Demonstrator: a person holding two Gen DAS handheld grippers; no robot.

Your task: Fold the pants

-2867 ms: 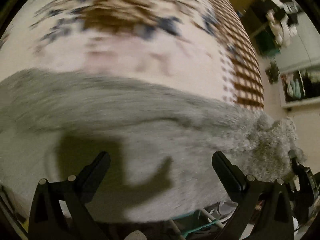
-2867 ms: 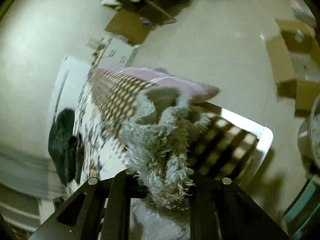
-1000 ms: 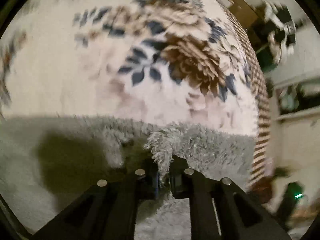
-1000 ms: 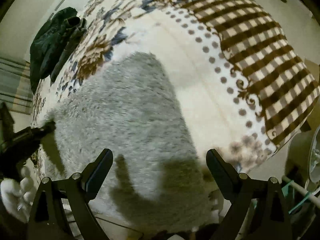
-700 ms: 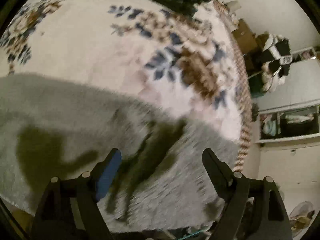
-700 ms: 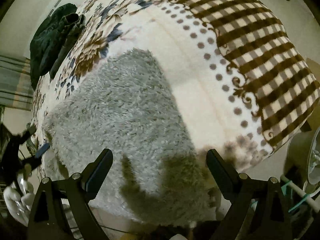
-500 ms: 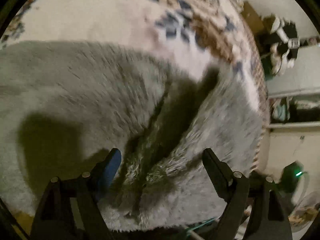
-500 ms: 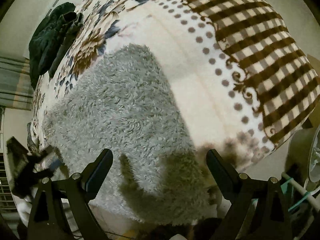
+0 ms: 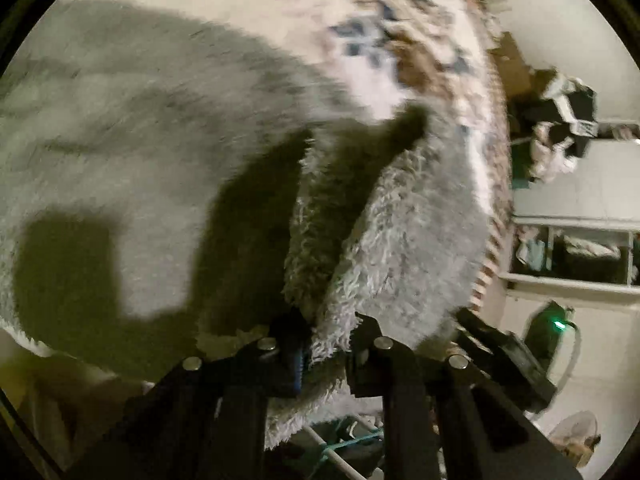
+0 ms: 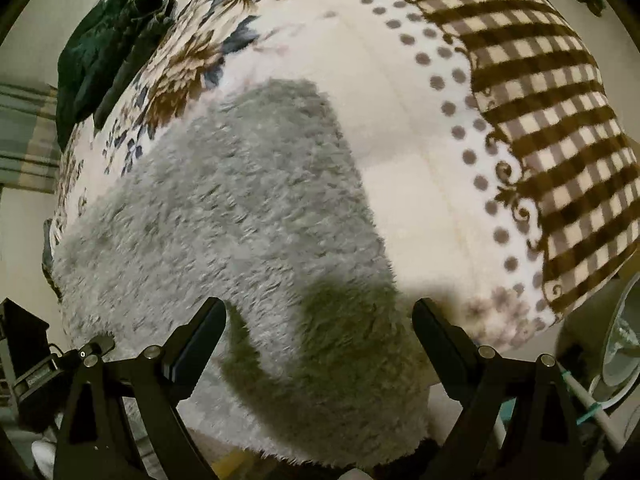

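The fluffy grey pants (image 10: 248,216) lie spread on a bed covered by a floral and checked blanket (image 10: 420,128). In the left wrist view my left gripper (image 9: 326,344) is shut on a raised edge of the grey pants (image 9: 384,248) near the bed's near edge, and the fabric stands up in a fold between the fingers. In the right wrist view my right gripper (image 10: 320,328) is open and empty, held above the near end of the pants without touching them.
A dark green garment (image 10: 108,48) lies on the far left of the bed. A shelf unit (image 9: 576,248) and a pile of things (image 9: 560,120) stand by the wall at the right. A fan (image 10: 624,344) stands by the bed's right corner.
My left gripper was open over the pants half a second ago and has now shut on an edge of the fabric and raised it. My right gripper stays open and nearly still.
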